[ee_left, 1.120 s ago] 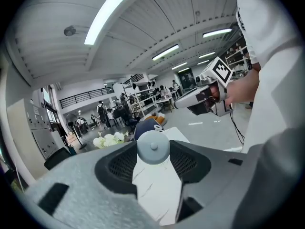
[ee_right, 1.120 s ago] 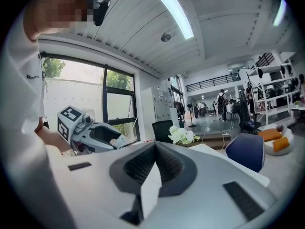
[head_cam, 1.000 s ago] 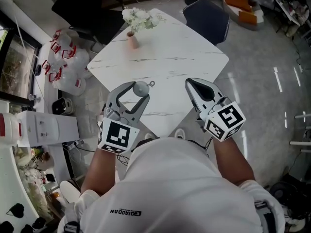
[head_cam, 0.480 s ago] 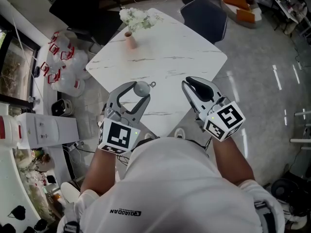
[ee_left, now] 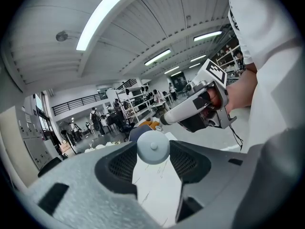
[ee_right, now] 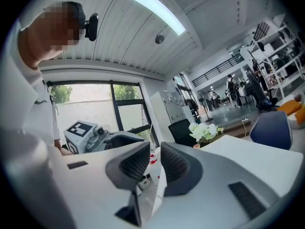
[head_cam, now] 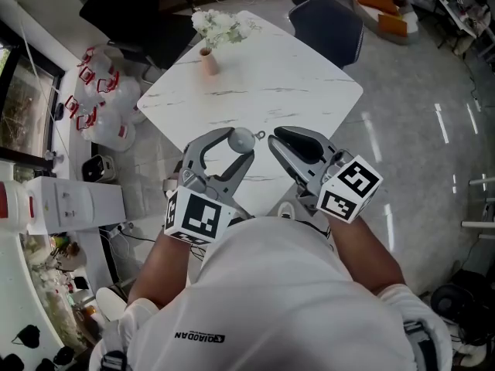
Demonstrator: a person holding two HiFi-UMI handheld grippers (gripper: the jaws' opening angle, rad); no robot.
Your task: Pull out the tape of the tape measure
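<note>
A round grey tape measure (head_cam: 243, 139) sits pinched between the tips of my left gripper (head_cam: 238, 142), held above the near corner of the white marble table (head_cam: 271, 83). In the left gripper view the tape measure (ee_left: 153, 146) shows as a disc pressed by both pads of my left gripper (ee_left: 152, 150). A small tab (head_cam: 261, 135) sticks out on its right side. My right gripper (head_cam: 277, 138) points at that tab from the right, a short way off. In its own view the right gripper (ee_right: 155, 149) has its jaws opening, a narrow gap with nothing in it.
A pink vase of white flowers (head_cam: 210, 59) stands at the table's far left corner. A dark chair (head_cam: 329, 25) sits beyond the table. White bags (head_cam: 108, 107) and a water dispenser (head_cam: 69, 203) stand on the floor at left.
Both grippers have drawn together: the left carried the tape measure rightward, the right swung left toward it. The right jaws went from shut to slightly apart.
</note>
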